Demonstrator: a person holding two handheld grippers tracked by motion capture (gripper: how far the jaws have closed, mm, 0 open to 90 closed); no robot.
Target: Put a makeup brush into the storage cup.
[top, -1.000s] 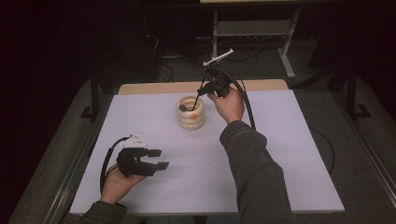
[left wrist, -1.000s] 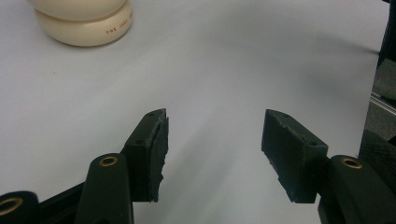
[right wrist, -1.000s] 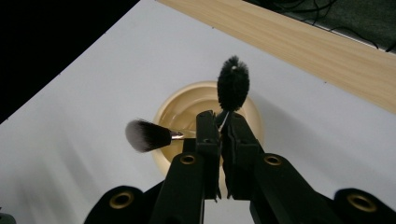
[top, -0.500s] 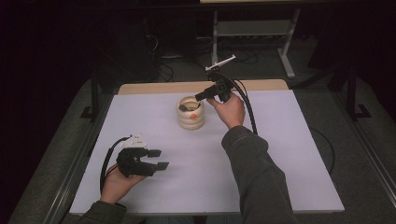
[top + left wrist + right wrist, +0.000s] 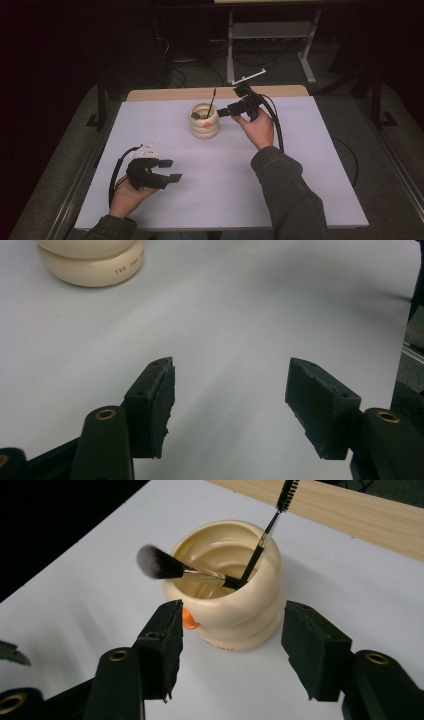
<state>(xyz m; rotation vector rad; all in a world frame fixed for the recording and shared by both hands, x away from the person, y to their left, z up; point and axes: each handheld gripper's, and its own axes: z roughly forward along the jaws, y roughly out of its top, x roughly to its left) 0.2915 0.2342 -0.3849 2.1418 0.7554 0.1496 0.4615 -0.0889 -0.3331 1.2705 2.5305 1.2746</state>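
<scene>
Just beside the cream ribbed cup holding a makeup brush and mascara wand, the right hand-held gripper has just been spreading, nothing between its jaws; the left hand-held gripper rests spread on the table.

Dim room; grey carpet floor (cables trailing); white metal stand behind.

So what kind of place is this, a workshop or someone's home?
Probably a lab or recording studio, not a home: a white-topped table in a dark room, cables and a metal stand on the floor behind, and a person working with handheld grippers.
</scene>
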